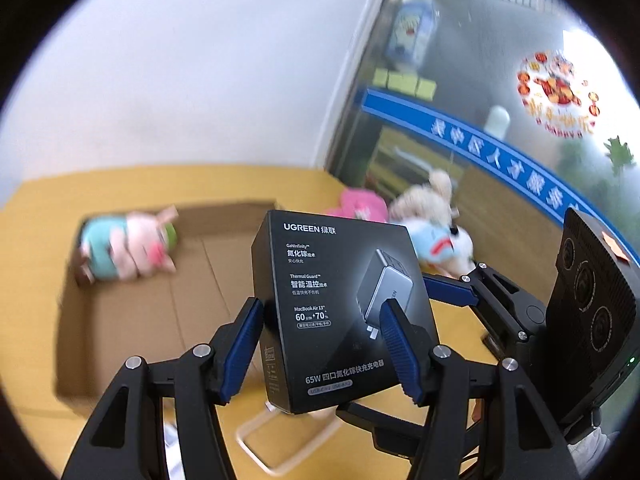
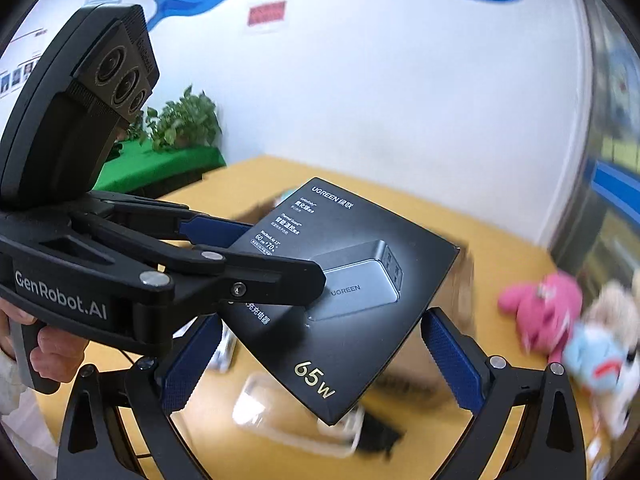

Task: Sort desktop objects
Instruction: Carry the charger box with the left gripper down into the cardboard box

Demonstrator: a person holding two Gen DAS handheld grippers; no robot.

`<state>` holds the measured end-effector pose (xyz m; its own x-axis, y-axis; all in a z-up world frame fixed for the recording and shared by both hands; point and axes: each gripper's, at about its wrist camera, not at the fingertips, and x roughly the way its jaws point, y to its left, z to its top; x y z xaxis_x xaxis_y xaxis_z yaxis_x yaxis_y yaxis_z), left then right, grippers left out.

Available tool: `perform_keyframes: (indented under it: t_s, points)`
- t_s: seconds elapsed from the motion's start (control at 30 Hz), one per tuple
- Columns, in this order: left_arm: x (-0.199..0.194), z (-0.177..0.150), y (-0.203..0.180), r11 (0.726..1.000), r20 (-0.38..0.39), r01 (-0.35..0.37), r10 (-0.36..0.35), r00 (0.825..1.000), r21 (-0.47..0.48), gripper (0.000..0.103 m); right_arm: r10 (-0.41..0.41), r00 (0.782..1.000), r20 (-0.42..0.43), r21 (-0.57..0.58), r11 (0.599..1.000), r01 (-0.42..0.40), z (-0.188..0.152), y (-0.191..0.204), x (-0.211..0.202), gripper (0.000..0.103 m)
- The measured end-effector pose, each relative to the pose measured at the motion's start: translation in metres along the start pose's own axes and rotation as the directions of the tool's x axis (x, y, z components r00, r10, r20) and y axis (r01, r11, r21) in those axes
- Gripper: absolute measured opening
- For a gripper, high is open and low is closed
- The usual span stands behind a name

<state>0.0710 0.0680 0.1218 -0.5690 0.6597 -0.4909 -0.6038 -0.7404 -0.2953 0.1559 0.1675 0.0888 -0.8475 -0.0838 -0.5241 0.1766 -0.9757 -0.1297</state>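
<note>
Charger box up in the air, left claw doing the carrying

I'm holding the black UGREEN charger box (image 1: 340, 312) clear above the yellow table (image 1: 36, 216), my left claw (image 1: 320, 344) clenched across its two faces, blue pads (image 1: 240, 348) pressing flat on both. My right claw (image 2: 316, 360) is hanging released under the box's lower corner, not touching as far as I can tell. It's looking like stiff, glossy card, probably light but slick, so I'm figuring a grip on the broad faces beats the edges. Behind it the open cardboard box (image 1: 132, 312) is sitting with a plush pig (image 1: 128, 248) inside; more plush toys (image 2: 560, 320) are lying off right.
</note>
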Motion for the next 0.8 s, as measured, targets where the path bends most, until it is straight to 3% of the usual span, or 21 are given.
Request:
perform_keyframes:
  t_s: [0.17,0.4,0.6,0.8]
  points:
    - [0.000,0.044,0.036,0.999,0.048,-0.029,0.030,0.998,-0.023,0.060,0.003,0.999,0.050,-0.059,0.998,0.000,0.065,-0.010,0.030,0.101]
    - [0.048,0.093,0.089,0.996,0.029,-0.041,0.043,0.999,-0.076,0.060,0.056,0.998,0.034,-0.079,0.996,-0.053,0.120,-0.044,0.097,0.101]
    - [0.119,0.110,0.130,0.989,-0.060,-0.041,0.032,0.998,-0.139,0.060,0.094,0.994,-0.056,-0.080,0.992,-0.099,0.134,-0.087,0.163,0.101]
    - [0.201,0.106,0.157,0.980,-0.185,-0.068,0.033,0.982,-0.189,0.060,0.146,0.969,-0.198,-0.043,0.987,-0.158,0.121,-0.136,0.242,0.101]
